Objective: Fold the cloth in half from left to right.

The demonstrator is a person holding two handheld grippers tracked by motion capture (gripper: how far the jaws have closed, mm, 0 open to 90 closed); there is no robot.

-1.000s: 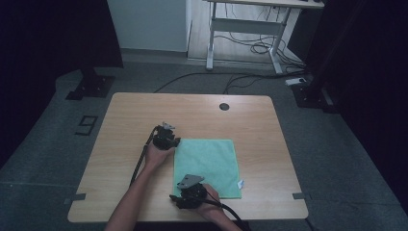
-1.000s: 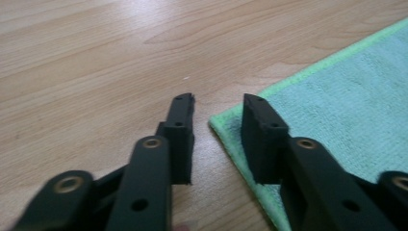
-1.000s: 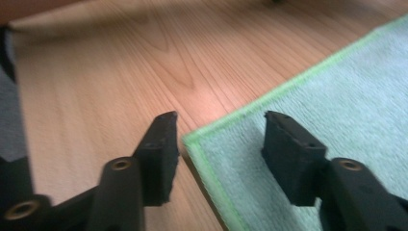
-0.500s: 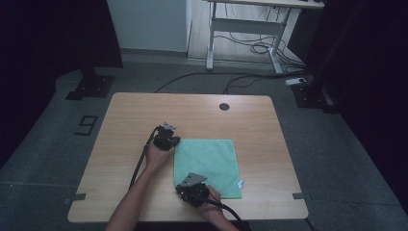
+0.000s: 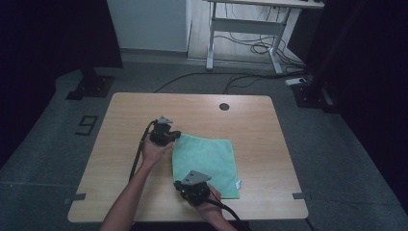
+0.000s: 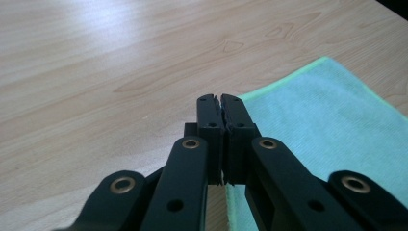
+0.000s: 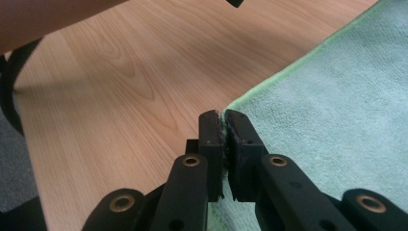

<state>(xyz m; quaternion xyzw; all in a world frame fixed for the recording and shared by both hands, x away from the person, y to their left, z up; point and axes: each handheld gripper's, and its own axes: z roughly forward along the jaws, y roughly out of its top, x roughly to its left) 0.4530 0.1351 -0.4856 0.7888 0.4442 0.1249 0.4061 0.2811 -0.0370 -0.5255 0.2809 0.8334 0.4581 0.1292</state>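
Note:
A green cloth lies flat on the wooden table, right of centre. My left gripper sits at the cloth's far left corner. In the left gripper view the gripper has its jaws pressed together where the corner of the cloth meets them. My right gripper is at the near left corner. In the right gripper view its jaws are shut, with green fibres of the cloth pinched at the tips. Both of the person's forearms come in from the bottom edge.
A small white tag sticks out at the cloth's near right corner. A dark round hole marks the table's far edge. Bare wood lies left of the cloth. A desk frame and cables stand on the floor behind.
The right gripper has edged slightly to the right at the near left corner. The left gripper and the cloth have stayed put.

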